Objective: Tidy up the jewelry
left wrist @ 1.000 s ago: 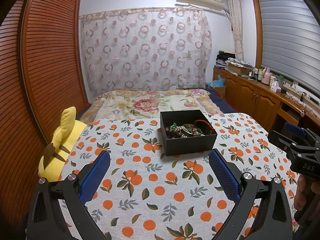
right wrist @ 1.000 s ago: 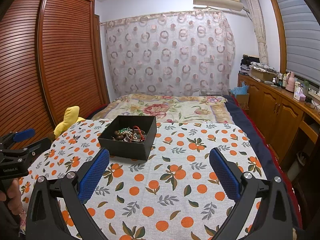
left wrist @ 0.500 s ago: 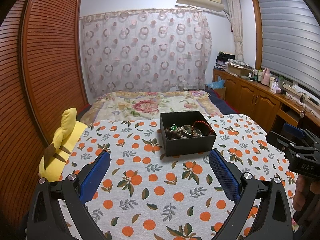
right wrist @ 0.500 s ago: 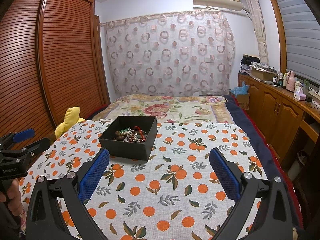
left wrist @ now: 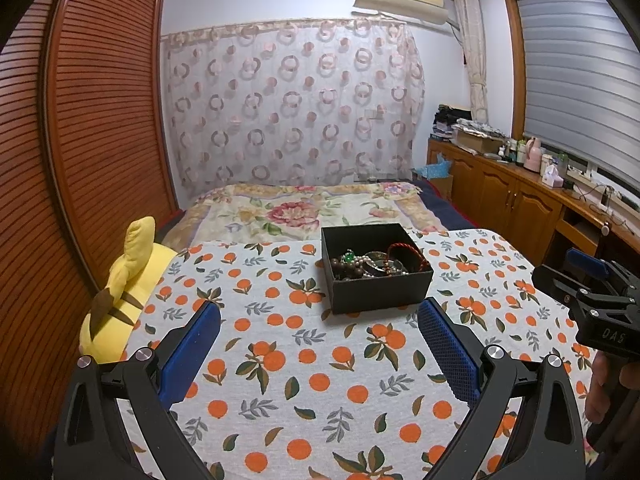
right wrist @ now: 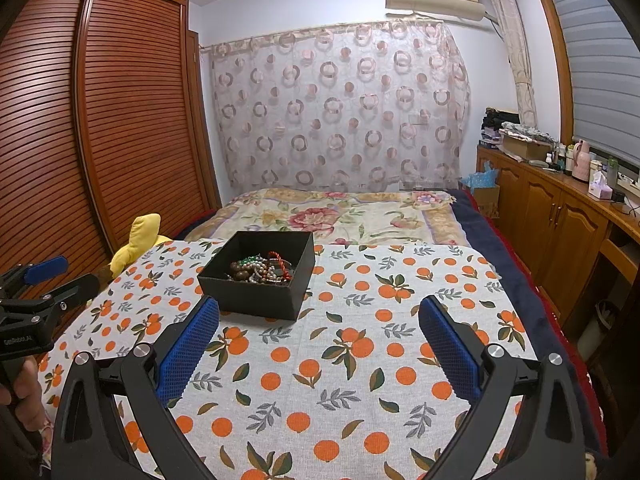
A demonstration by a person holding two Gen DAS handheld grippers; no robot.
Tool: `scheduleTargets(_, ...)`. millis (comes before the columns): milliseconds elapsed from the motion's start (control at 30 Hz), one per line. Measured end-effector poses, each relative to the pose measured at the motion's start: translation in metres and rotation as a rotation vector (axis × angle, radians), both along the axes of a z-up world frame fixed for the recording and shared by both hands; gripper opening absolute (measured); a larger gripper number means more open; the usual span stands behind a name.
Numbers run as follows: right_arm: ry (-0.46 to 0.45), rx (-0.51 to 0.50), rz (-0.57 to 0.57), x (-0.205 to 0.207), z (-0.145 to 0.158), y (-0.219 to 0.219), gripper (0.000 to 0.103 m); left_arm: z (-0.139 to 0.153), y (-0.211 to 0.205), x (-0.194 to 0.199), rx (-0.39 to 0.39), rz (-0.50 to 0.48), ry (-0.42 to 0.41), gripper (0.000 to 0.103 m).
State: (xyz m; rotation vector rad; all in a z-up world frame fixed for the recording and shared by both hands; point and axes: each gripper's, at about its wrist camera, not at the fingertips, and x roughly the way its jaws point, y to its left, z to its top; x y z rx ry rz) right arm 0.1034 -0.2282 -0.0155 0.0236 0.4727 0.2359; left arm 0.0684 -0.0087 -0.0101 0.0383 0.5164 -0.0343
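Both our grippers, left and right, were wide open; the jewelry box sat ahead, maybe nearer our left

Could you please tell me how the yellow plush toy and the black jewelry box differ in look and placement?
The yellow plush toy is soft and bright; the black jewelry box is rigid, dark and square. The toy lies at the edge of the orange-print cloth by the wardrobe; the box sits on the cloth, open, holding tangled beads. Neither is touched by a gripper.
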Motion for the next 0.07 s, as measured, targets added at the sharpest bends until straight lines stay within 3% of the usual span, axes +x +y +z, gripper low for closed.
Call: scheduleTargets(67, 0.0, 0.0, -0.001, -0.0002, 0.0002, 0.0002, 0.101, -0.0001, -0.0002, 0.0, 0.001, 0.0, 0.0, 0.095)
